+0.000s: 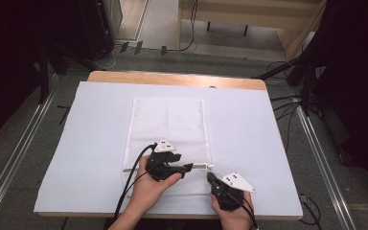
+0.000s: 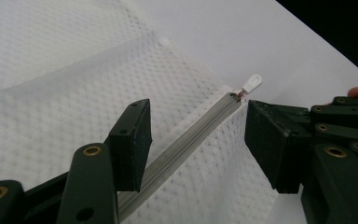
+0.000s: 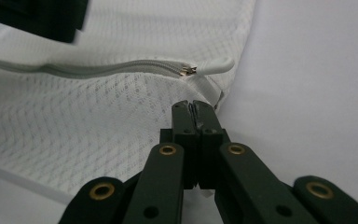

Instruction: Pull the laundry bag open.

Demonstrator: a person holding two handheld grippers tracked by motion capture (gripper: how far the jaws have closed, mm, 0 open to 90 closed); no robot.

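Observation:
A white mesh zip bag [image 1: 168, 120] lies flat in the middle of the table. Its grey zipper [image 2: 191, 140] runs across the near end and stands zipped up to the slider, with a white pull tab [image 2: 252, 83] at the bag's right edge [image 3: 214, 66]. My left gripper [image 1: 188, 167] is open, one jaw on each side of the zipper line [image 2: 196, 140], just above the mesh. My right gripper [image 1: 210, 177] is shut, its tips [image 3: 196, 106] pinching the bag's edge fabric just below the pull tab.
A white cover [image 1: 249, 139] spreads over the wooden table [image 1: 172, 78]. Metal rails [image 1: 321, 158] flank it on the floor, with cables and dark stands behind. Bare cover lies left and right of the bag.

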